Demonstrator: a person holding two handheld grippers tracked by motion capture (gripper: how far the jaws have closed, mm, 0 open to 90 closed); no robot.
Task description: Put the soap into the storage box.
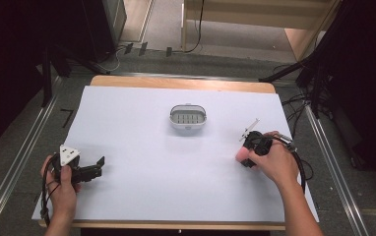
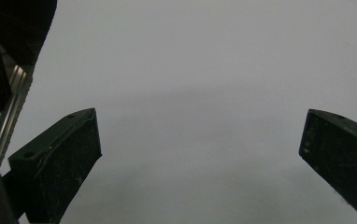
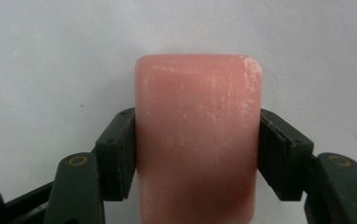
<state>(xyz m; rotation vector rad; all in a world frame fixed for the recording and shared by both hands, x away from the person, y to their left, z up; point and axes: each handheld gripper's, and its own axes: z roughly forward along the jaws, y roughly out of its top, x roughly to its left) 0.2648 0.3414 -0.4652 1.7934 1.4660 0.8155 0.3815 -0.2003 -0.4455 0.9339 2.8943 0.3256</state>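
A pink bar of soap [image 3: 197, 135] sits between the two black jaws of my right gripper [image 3: 197, 154], which press on both its long sides over the white sheet. In the high view the soap [image 1: 243, 155] peeks out at the left of the right gripper [image 1: 248, 156], at the table's right. A white oval soap dish [image 1: 188, 117] with a slotted grey insert stands at the table's middle back, apart from both grippers. My left gripper [image 1: 99, 167] rests at the table's left front with its jaws wide apart, and its own view [image 2: 200, 154] has bare white sheet between them.
A white sheet [image 1: 141, 147] covers the wooden table, whose edge [image 1: 176, 82] shows at the back. Metal rails [image 1: 23, 157] run along both sides of the table. Black stands and cables [image 1: 319, 83] crowd the floor at the right and back left.
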